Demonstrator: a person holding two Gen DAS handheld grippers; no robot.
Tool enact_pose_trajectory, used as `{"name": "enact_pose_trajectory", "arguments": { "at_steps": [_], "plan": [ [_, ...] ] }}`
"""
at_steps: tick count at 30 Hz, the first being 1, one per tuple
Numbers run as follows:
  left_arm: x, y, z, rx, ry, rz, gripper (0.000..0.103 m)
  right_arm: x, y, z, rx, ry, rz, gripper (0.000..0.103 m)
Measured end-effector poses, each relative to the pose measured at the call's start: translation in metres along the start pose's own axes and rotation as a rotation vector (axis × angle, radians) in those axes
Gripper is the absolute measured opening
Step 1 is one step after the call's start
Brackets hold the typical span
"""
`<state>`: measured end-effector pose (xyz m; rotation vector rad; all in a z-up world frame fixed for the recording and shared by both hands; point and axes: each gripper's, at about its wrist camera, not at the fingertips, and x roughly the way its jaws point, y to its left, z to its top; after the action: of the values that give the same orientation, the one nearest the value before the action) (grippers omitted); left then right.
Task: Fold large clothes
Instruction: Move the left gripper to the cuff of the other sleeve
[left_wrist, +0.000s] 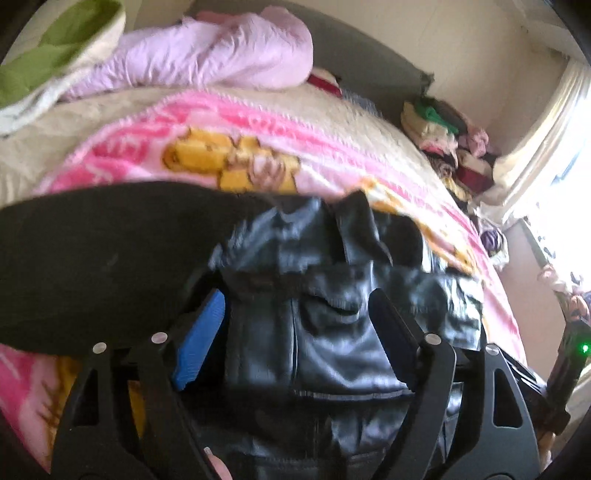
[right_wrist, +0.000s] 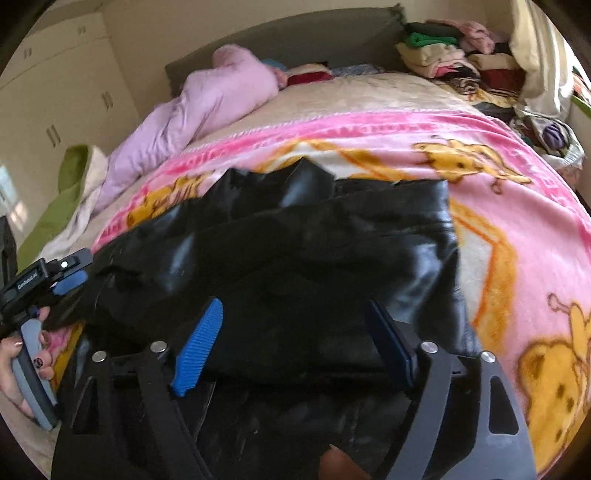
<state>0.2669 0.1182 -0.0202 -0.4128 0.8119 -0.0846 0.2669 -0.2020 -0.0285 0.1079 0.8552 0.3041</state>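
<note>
A black leather jacket lies bunched on a pink cartoon blanket on a bed. My left gripper hovers over it with its blue pads spread wide; the leather lies between and below them and neither pad presses on it. A matte black fold of cloth covers the view to the left of that gripper. My right gripper is open too, above the jacket's near edge. The left gripper, held in a hand, shows at the jacket's left end.
A lilac padded coat lies at the head of the bed. Green and cream bedding lies on the left. A heap of folded clothes is stacked at the far right corner, by a bright window.
</note>
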Motion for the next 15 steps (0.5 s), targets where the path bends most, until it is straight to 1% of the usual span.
{"name": "enact_pose_trajectory", "arguments": {
  "at_steps": [5, 7, 10, 12, 15],
  "plan": [
    [0.009, 0.0, -0.014, 0.01, 0.03, 0.012, 0.072, 0.012, 0.007, -0.008, 0.013, 0.039, 0.014, 0.082],
    [0.015, 0.0, -0.021, 0.017, 0.058, 0.01, 0.072, 0.018, 0.008, -0.012, 0.025, 0.066, 0.01, 0.084],
    [0.026, 0.001, -0.031, 0.038, 0.116, 0.059, 0.072, 0.032, 0.009, -0.021, 0.031, 0.124, -0.034, 0.085],
    [0.034, 0.004, -0.035, 0.046, 0.148, 0.078, 0.072, 0.041, 0.01, -0.026, 0.021, 0.154, -0.056, 0.085],
    [0.037, 0.003, -0.037, 0.065, 0.15, 0.091, 0.073, 0.047, 0.014, -0.028, 0.013, 0.153, -0.089, 0.086]
  ]
}}
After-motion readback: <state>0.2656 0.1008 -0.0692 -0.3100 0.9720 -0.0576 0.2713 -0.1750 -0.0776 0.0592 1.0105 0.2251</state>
